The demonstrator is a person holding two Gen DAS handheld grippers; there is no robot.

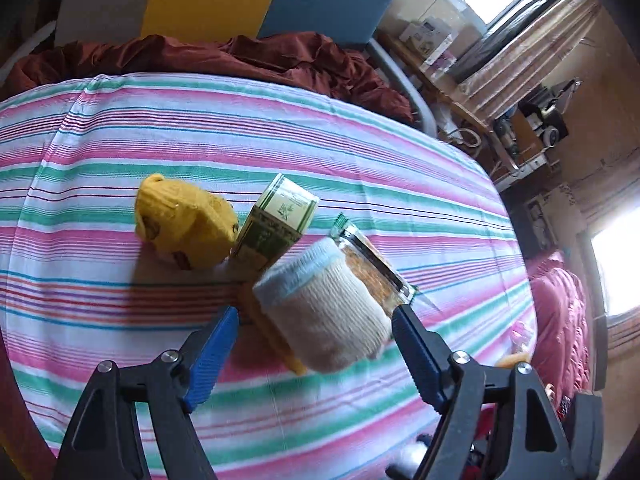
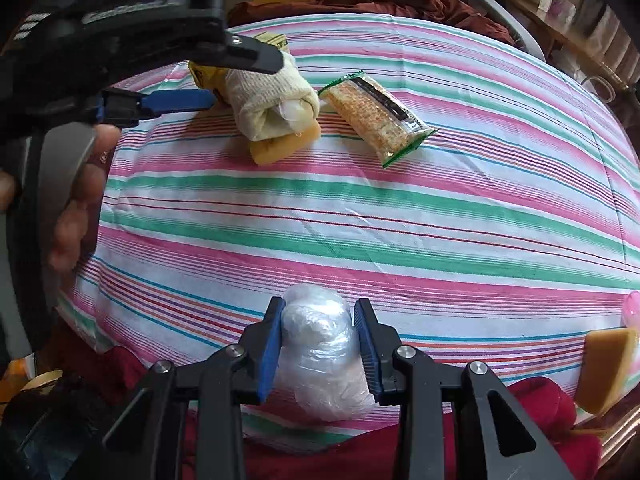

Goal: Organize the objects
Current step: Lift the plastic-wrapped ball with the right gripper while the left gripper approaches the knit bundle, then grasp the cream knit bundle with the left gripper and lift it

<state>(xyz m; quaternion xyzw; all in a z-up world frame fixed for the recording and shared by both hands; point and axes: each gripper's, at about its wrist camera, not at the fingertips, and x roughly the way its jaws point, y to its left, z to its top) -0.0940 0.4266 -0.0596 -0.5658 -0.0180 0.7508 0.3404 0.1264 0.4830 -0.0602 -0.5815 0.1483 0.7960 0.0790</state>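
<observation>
- Striped cloth [image 2: 360, 216] in pink, green and white covers a bed; a rumpled maroon blanket [image 1: 280, 60] lies at the far edge, with windows and cluttered shelves beyond.
- Left tongs [image 1: 316, 320] stand wide open, blue pads on either side of a cream rolled sock [image 1: 324, 304] with a pale blue cuff, not pressing it.
- That sock lies right in front of the left tongs. Its long axis runs roughly along their pointing line, so the pads flank its sides. It rests on a tan soap-like block [image 2: 284, 146].
- Just beyond sit a green-and-cream carton [image 1: 276, 220], a yellow knitted bundle [image 1: 184, 224] and a cracker packet [image 2: 376, 116], close together.
- Right tongs [image 2: 318, 344] are narrow, clamped on a clear crumpled plastic bundle [image 2: 320, 352] at the near edge of the bed, well apart from the cluster.
- Judgement: the left hand is far nearer the sock, so closing on it looks like the next move.
- Another tan block [image 2: 608, 368] lies at the right edge.
</observation>
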